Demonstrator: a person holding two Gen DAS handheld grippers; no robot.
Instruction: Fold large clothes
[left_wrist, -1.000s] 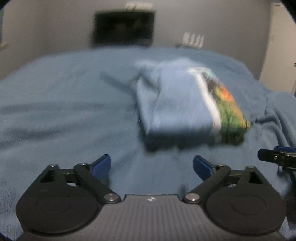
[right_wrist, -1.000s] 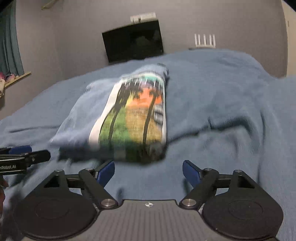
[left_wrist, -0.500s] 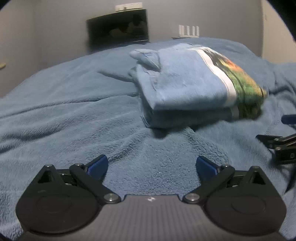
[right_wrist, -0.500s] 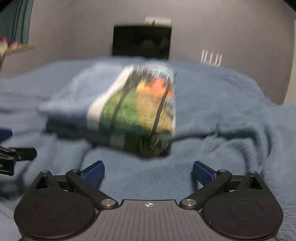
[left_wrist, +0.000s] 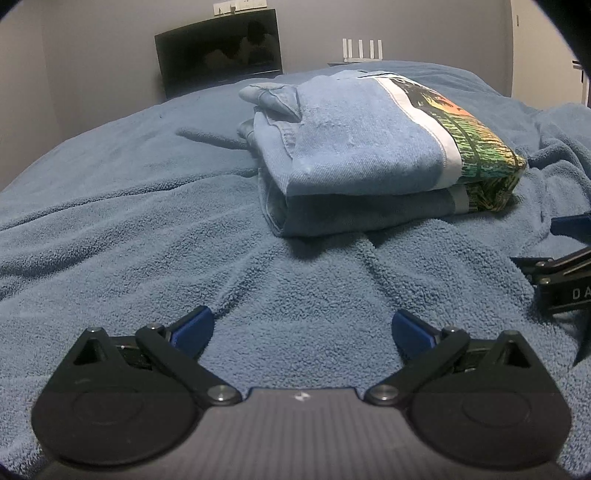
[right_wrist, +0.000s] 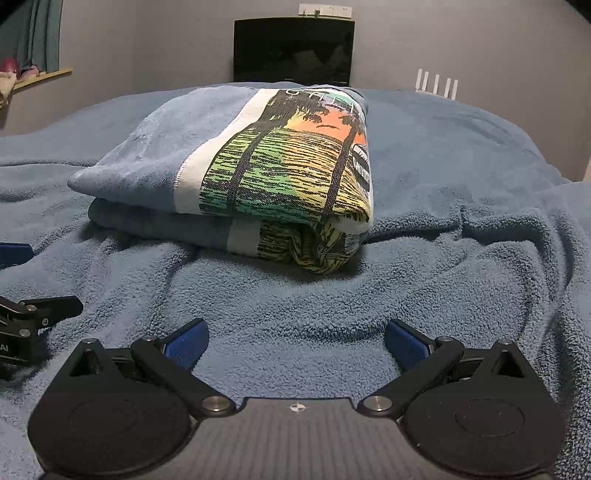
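Observation:
A light blue garment with a palm-tree sunset print lies folded into a thick rectangular bundle (left_wrist: 369, 155) on the blue blanket; it also shows in the right wrist view (right_wrist: 258, 173). My left gripper (left_wrist: 301, 326) is open and empty, low over the blanket, in front of the bundle and apart from it. My right gripper (right_wrist: 295, 339) is open and empty, also in front of the bundle, at its printed end. The right gripper shows at the right edge of the left wrist view (left_wrist: 561, 273). The left gripper shows at the left edge of the right wrist view (right_wrist: 26, 314).
A blue fleece blanket (left_wrist: 129, 229) covers the whole bed, with folds rising at the right (right_wrist: 517, 229). A dark screen (right_wrist: 291, 50) stands against the grey back wall, with a white router (right_wrist: 437, 83) to its right. A curtain and shelf (right_wrist: 33, 48) are at the far left.
Both grippers have dropped lower and drawn back slightly from the bundle, so they now look at it from near blanket level. The folded bundle has stayed in place.

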